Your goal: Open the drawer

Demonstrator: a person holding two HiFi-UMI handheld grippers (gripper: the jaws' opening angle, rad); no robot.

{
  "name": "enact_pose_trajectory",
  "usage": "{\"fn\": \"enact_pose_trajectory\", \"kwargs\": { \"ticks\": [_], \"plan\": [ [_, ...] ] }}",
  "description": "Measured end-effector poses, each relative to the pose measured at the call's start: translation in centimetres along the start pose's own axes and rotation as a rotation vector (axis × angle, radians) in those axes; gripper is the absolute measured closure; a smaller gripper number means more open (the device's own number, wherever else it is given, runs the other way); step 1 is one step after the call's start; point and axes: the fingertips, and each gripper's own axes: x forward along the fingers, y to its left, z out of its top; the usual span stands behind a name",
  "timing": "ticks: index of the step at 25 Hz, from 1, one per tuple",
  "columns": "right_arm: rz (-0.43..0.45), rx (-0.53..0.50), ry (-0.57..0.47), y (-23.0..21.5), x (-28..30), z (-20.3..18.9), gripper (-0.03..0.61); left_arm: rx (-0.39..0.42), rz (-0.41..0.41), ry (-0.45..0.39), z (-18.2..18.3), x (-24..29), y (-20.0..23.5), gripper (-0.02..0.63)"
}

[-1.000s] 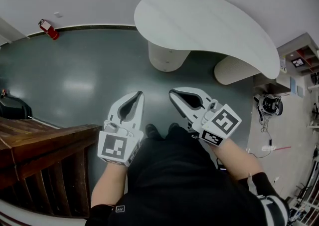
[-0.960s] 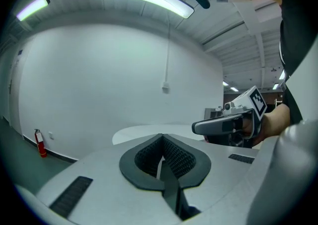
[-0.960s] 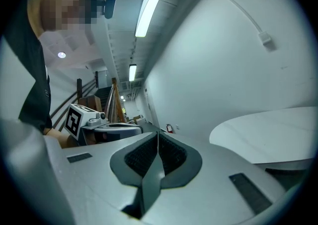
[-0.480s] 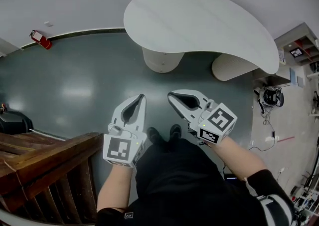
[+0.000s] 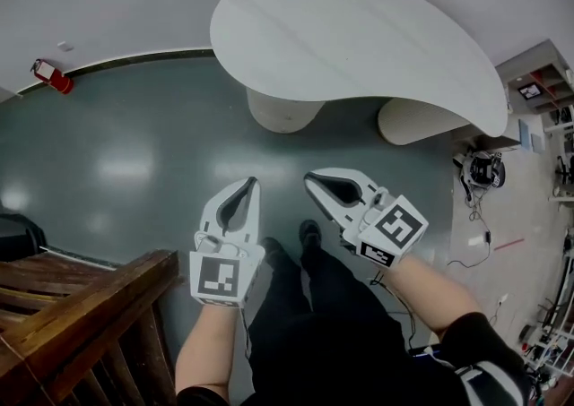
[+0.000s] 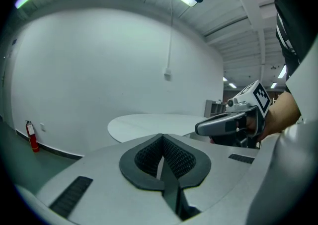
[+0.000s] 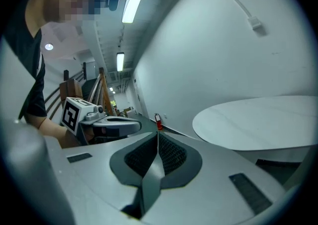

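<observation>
2 closed, empty: L tool, R tool.

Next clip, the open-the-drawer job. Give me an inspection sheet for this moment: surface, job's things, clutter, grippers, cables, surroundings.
Surface: white curved table, top bare; dark green floor below.
Job's things: no drawer seen in any view.
Clutter: nothing seen on the table.
Grippers: left gripper and right gripper both shut, nothing between the jaws, held side by side over the floor, short of the table.
Cables: loose cables on the floor at the right.
Surroundings: wooden railing lower left; red fire extinguisher by the wall; shelf unit at the right.
</observation>
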Motion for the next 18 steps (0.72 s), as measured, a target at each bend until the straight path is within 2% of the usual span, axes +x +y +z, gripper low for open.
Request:
{"fn": "enact_pose_trajectory", "kwargs": {
  "ticks": [7,14,18],
  "plan": [
    [-0.022,0.069,0.037,-6.1,3.5,-7.4,0.561,-0.007,-0.007,0.038,-6.8,4.5,2.3,0.611],
    [-0.093,0.042,0.013,-11.6,8.1,-13.5,0.56,-0.114,0.016,0.027,-14.6,9.7,4.8,0.611],
    [-0.119,0.012,-0.001,-13.9,9.0,-16.0,0.56,-0.078,0.039,0.038,-18.1,12.3,5.7,0.611]
  ]
}}
